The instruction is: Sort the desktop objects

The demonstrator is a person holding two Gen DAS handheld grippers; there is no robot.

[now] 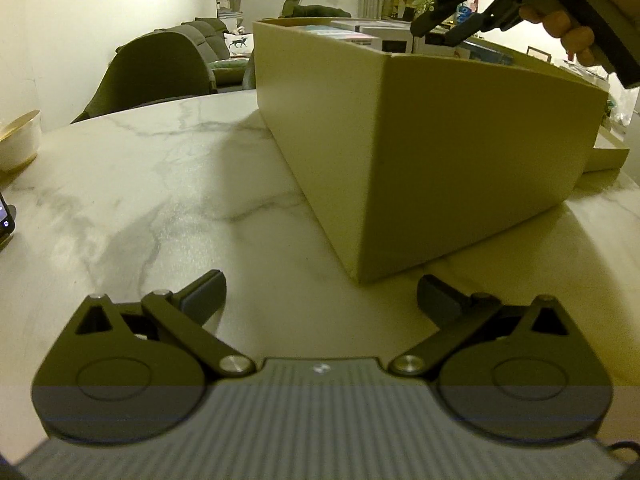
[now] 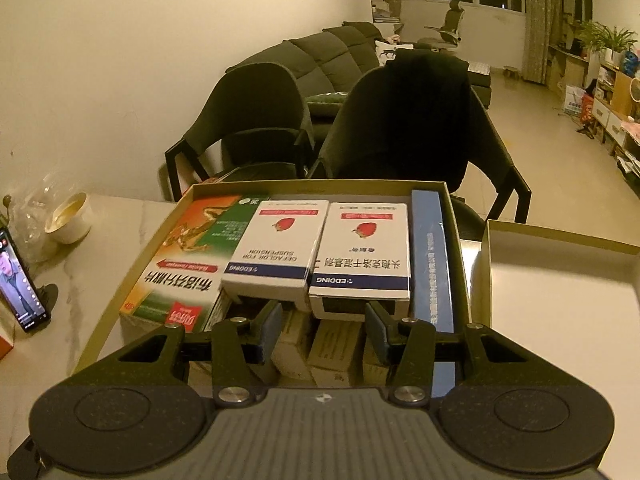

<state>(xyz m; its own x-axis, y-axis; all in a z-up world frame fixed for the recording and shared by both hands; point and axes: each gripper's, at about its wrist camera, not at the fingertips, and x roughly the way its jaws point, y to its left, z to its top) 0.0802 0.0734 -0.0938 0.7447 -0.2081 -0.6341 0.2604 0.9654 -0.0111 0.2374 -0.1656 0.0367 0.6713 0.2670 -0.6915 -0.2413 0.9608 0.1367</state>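
Hovering over the open cardboard box (image 2: 460,240), my right gripper (image 2: 322,320) has its jaws partly spread with nothing pinched, just above the medicine cartons (image 2: 362,248) packed inside. My left gripper (image 1: 320,300) hangs low over the marble worktop (image 1: 140,184), jaws spread wide and empty, near the box's corner.

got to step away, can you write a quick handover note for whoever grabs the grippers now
Left gripper: open, empty, low over the white marble table beside the tan cardboard box.
Right gripper: open, empty, above the box's near end.
Done: box holds an orange-green medicine carton, two white strawberry-print cartons, a long blue carton, smaller cartons beneath.
Left: lid still off, beside the box.
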